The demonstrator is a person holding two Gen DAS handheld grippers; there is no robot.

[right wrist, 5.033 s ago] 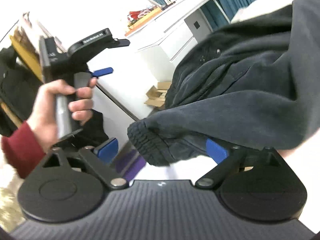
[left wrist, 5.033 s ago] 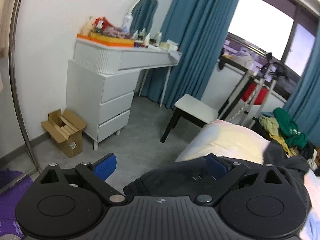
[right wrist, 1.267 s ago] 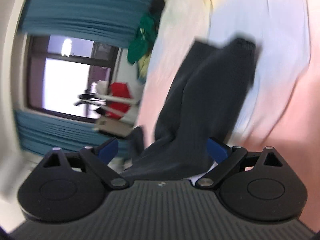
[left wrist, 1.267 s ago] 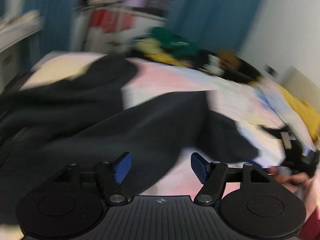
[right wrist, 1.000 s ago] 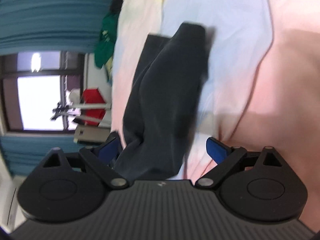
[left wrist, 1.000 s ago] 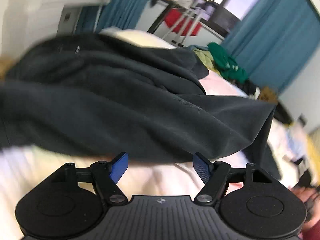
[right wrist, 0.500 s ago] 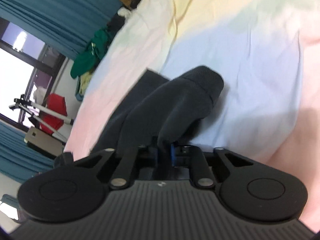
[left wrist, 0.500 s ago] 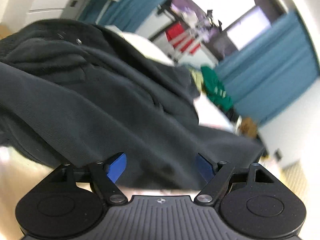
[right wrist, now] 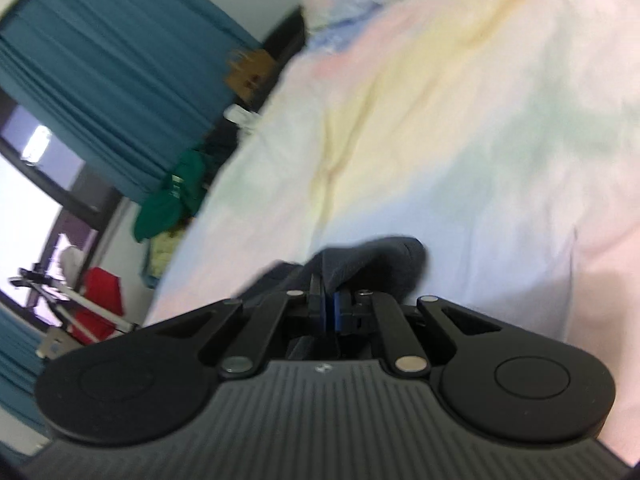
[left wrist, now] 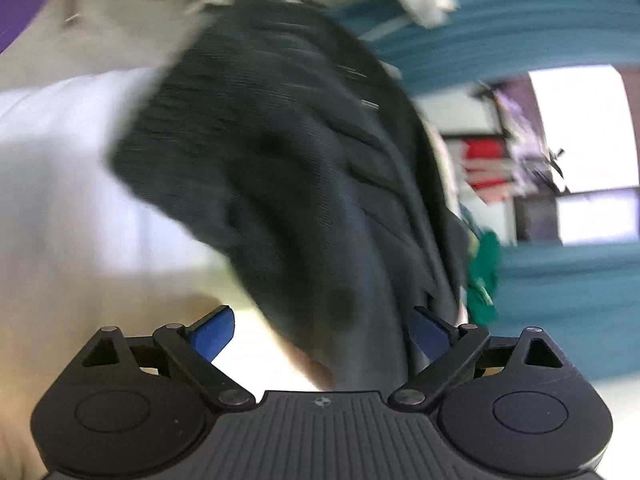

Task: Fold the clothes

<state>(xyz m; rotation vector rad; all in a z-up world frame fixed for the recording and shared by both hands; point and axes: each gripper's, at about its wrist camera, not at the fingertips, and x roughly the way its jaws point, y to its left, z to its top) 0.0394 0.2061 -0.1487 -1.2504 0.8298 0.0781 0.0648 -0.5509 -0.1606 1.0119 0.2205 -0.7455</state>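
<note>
Since a second ago, clamped by the right gripper [right wrist: 329, 312] on a cuff of the dark garment [left wrist: 304, 184] over the pastel bedsheet [right wrist: 460, 128], left gripper [left wrist: 322, 334] agape around bunched cloth (blurred), folding apparently midway, not flat.

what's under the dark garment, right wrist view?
The pastel bedsheet lies directly under the dark garment, showing all around the bunched end. The right gripper is shut on that end. Whatever lies beneath the bunch itself is covered, and the gripper body hides the rest of the garment.
</note>
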